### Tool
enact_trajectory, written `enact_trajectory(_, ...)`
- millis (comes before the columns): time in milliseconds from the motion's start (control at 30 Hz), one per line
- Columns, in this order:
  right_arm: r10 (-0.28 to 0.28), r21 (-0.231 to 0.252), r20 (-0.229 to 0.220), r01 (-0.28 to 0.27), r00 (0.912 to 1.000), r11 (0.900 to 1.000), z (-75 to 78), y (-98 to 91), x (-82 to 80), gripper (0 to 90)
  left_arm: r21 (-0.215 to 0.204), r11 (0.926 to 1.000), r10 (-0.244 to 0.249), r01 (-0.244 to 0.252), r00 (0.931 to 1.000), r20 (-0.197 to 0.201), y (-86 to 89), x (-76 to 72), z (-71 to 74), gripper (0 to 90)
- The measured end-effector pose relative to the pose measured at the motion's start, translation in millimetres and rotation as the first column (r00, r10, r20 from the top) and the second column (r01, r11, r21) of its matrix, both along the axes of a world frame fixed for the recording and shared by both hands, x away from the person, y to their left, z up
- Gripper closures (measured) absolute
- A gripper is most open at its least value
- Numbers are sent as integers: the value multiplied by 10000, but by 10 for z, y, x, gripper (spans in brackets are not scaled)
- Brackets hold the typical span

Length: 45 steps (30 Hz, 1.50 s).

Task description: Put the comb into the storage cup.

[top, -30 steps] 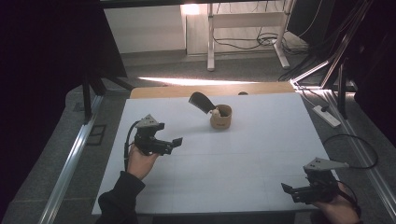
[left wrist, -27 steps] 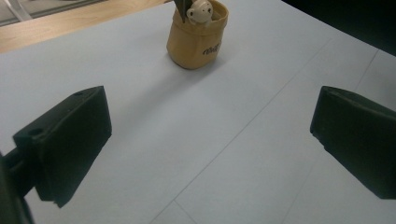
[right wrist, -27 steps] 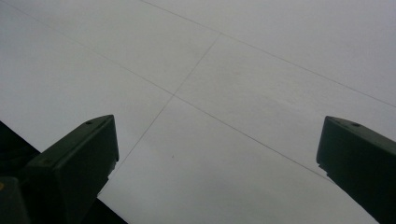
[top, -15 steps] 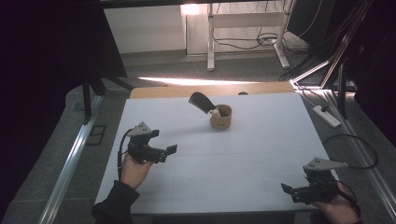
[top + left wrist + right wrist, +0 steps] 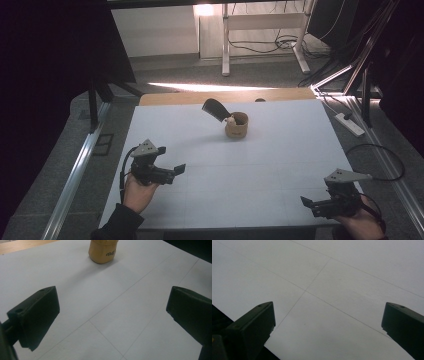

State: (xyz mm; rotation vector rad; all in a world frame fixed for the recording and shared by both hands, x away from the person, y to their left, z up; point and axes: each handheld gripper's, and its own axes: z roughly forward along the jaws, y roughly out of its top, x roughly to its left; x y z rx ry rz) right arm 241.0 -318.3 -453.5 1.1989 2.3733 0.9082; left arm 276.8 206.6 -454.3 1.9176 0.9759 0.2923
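Note:
A tan round holder (image 5: 236,125) stands at the back middle of the white table (image 5: 280,150), with a dark spatula-like utensil (image 5: 215,109) leaning out of it to the left. The same tan holder (image 5: 103,251) shows at the top of the left gripper view. My left gripper (image 5: 177,170) is held over the table's left side, well short of the holder, open and empty (image 5: 112,322). My right gripper (image 5: 306,202) hovers near the front right corner, open with nothing between its jaws (image 5: 327,327).
A wooden strip (image 5: 200,97) runs along the table's far edge. A power strip (image 5: 349,124) and a cable (image 5: 390,160) lie on the floor to the right. Metal rails (image 5: 75,175) flank the table on the left. The table's front edge (image 5: 262,347) lies just below my right gripper.
My left gripper has drawn back toward the table's front left, away from the holder. The right gripper has stayed in place.

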Motion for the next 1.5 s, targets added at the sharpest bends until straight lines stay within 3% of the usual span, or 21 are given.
enact_trajectory(233, -2, -12, -14, 2, 10000, 10000, -1, 2, 1, 0, -45, 9999, 166, -166, 9999, -38, 75, -131, -11, 0)
enact_trajectory(1033, -25, -53, 54, 25, 10000, 10000, 2, 4, -7, 0, 481, 9966, 688, -671, 9970, -347, 252, -565, -101, 0)
enact_trajectory(1300, -27, -71, 57, 28, 10000, 10000, 2, 7, -7, 0, 409, 9952, 910, -894, 9951, -397, 319, -700, -127, 0)
enact_trajectory(1500, -45, -66, 62, 46, 10000, 10000, 2, 7, -6, 0, 658, 9936, 953, -923, 9945, -435, 322, -782, -149, 0)
